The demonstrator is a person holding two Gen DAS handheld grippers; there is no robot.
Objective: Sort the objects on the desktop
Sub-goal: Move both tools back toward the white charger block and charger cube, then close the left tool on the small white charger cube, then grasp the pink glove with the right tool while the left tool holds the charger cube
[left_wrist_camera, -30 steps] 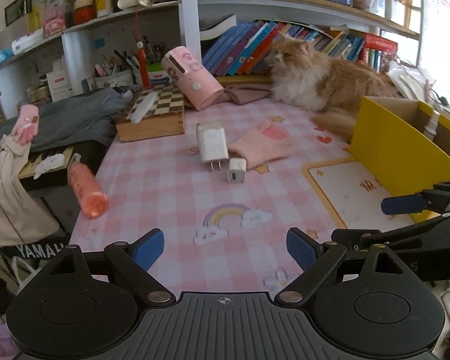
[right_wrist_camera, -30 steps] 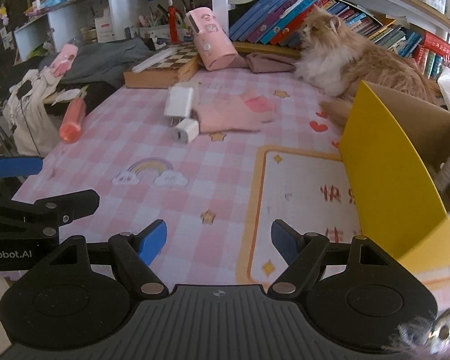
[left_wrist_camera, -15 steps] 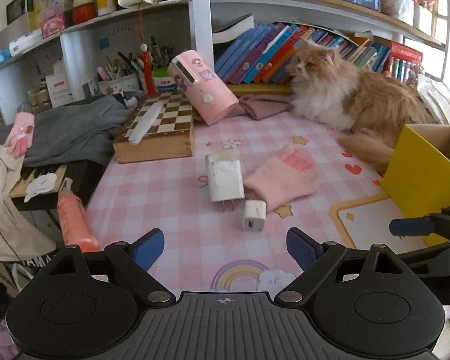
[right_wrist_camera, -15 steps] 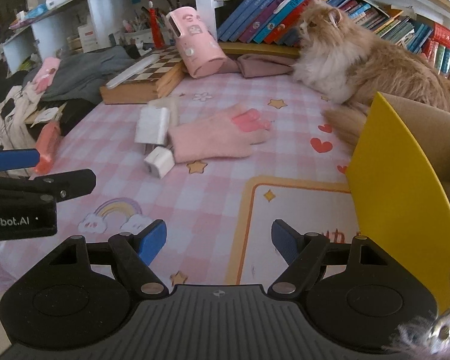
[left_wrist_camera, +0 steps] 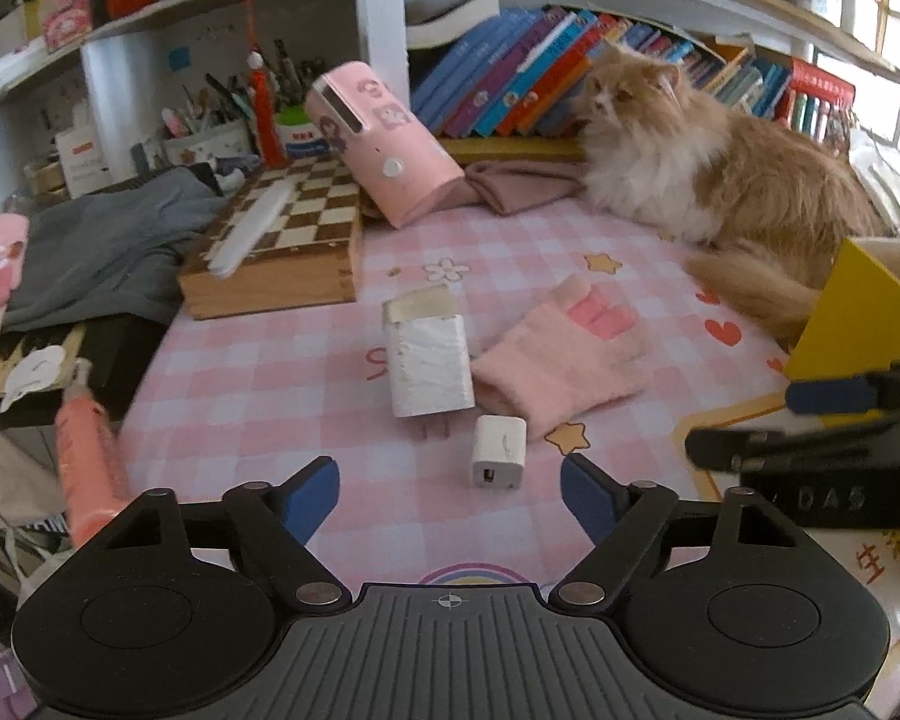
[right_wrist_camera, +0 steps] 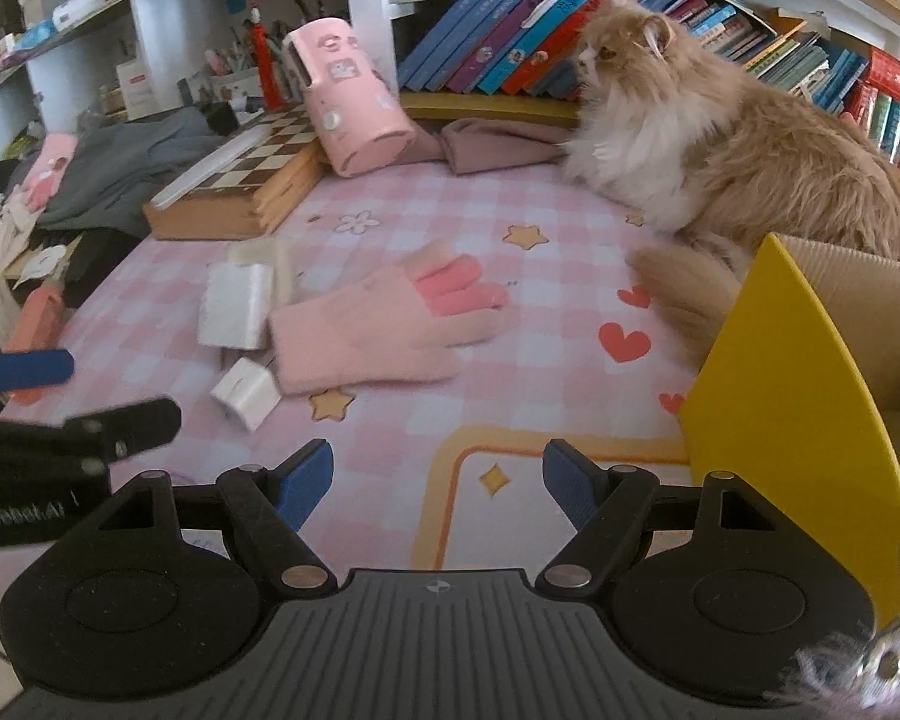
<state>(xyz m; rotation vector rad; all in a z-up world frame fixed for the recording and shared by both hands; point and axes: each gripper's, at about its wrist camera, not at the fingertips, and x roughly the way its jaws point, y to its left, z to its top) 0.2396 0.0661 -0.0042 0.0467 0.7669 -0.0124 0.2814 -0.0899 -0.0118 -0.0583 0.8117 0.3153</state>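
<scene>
A large white charger (left_wrist_camera: 429, 360) (right_wrist_camera: 234, 309) and a small white charger cube (left_wrist_camera: 498, 451) (right_wrist_camera: 246, 393) lie on the pink checked tabletop beside a pink glove (left_wrist_camera: 564, 354) (right_wrist_camera: 384, 327). My left gripper (left_wrist_camera: 450, 495) hovers just short of the small cube; its jaws are closing with nothing between them. My right gripper (right_wrist_camera: 437, 483) stands open over the yellow-edged mat, short of the glove and holding nothing. Each gripper shows at the edge of the other's view.
A yellow cardboard box (left_wrist_camera: 858, 306) (right_wrist_camera: 798, 396) stands at the right. A fluffy cat (left_wrist_camera: 708, 180) (right_wrist_camera: 720, 150) lies at the back right. A chessboard box (left_wrist_camera: 282, 252), a pink case (left_wrist_camera: 384, 144), an orange tube (left_wrist_camera: 84, 468) at the left edge, and bookshelves (left_wrist_camera: 546, 78) surround the area.
Both grippers have moved forward over the table toward the chargers and glove, which now look larger and nearer. The left jaws have narrowed a little.
</scene>
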